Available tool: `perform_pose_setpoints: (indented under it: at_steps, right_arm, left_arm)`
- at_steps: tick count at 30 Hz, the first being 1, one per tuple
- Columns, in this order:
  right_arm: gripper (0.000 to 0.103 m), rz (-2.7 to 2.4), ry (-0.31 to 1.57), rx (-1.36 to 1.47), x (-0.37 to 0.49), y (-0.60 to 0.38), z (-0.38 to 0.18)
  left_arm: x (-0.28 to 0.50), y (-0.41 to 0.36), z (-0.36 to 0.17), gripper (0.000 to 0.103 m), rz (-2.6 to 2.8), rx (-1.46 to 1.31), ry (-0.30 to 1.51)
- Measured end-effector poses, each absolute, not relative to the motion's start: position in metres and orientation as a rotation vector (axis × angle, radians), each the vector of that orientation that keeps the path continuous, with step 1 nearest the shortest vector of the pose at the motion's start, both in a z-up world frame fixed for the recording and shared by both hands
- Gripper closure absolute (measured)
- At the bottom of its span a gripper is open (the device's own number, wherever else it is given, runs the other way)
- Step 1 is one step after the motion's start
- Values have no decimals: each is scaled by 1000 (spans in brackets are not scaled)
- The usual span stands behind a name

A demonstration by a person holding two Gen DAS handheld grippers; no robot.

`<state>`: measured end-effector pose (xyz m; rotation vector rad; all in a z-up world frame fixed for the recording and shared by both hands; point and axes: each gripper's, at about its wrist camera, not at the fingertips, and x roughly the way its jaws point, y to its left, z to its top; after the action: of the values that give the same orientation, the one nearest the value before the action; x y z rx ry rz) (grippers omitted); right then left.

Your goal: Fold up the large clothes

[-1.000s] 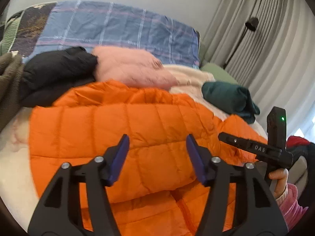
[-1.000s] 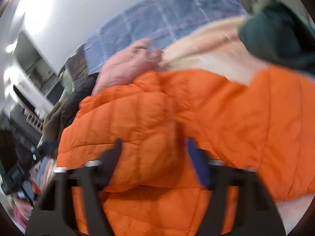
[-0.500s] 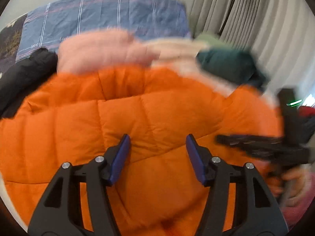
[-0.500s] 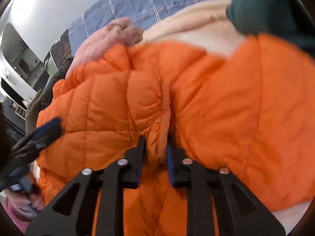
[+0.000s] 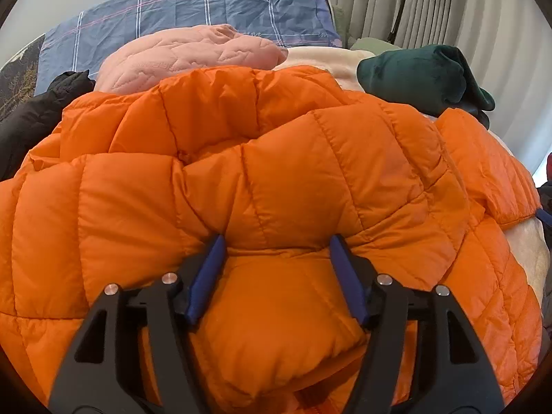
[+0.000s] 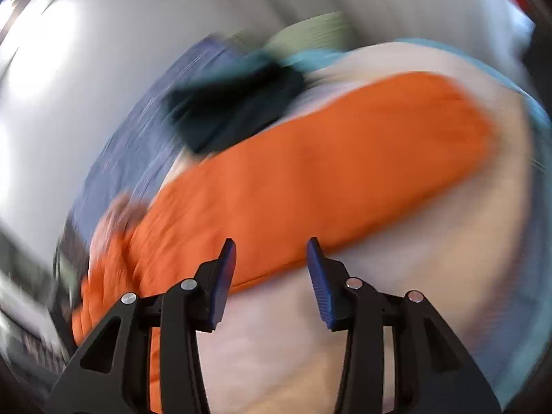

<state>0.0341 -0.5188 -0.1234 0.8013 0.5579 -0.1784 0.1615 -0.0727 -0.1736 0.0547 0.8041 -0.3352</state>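
Observation:
An orange puffer jacket [image 5: 293,172] lies spread over the bed and fills the left wrist view. My left gripper [image 5: 276,252] is pushed down into it. Its jaws are opening, and a puffy fold of the jacket bulges up between the blue pads [image 5: 207,276] without being pinched. The right wrist view is badly blurred by motion. There my right gripper [image 6: 272,252] has its jaws opening with nothing between them. It hovers near the edge of the orange jacket [image 6: 310,172], above the pale bed cover [image 6: 345,310].
Behind the jacket lie a pink quilted garment [image 5: 193,55], a dark green garment [image 5: 414,72] and a black garment [image 5: 31,127]. A cream blanket [image 5: 327,62] is under them. A blue plaid pillow [image 5: 193,7] leans on the wall, and grey curtains [image 5: 448,7] hang at the right.
My left gripper sank onto the jacket, and a fold now sits between its fingers. The right gripper pinched a jacket fold, let go, swung away fast and left the left wrist view.

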Motion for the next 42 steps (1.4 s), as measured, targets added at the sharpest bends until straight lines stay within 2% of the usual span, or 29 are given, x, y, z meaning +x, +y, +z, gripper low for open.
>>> perform_pose_setpoints:
  at_steps: [5, 11, 13, 15, 18, 22, 28, 34, 37, 42]
  right_arm:
    - [56, -345, 475, 1016, -8, -581, -144]
    - [56, -343, 452, 1155, 12, -614, -169]
    - [65, -366, 445, 1219, 19, -621, -175]
    - [92, -371, 432, 1245, 25, -622, -170]
    - [96, -308, 374, 1209, 40, -606, -142]
    - [96, -60, 330, 1028, 78, -550, -79]
    - [96, 440, 427, 693, 148, -368, -17]
    - [96, 596, 549, 373, 168, -226, -22]
    - [96, 626, 617, 298, 175, -194, -37]
    - [94, 659, 674, 221, 177, -155, -53]
  left_arm:
    - [161, -74, -173, 35, -335, 58, 796]
    - [159, -76, -173, 33, -335, 67, 787]
    - [158, -76, -173, 32, -335, 67, 785]
    - [158, -75, -173, 32, -338, 64, 784]
    - [159, -75, -173, 31, -342, 56, 783]
    - [158, -74, -173, 29, -350, 46, 782]
    - [158, -69, -173, 26, -370, 14, 777]
    - [150, -38, -158, 24, -435, -165, 758]
    - [137, 0, -137, 15, -485, -333, 717]
    - [109, 53, -106, 11, -544, -500, 604]
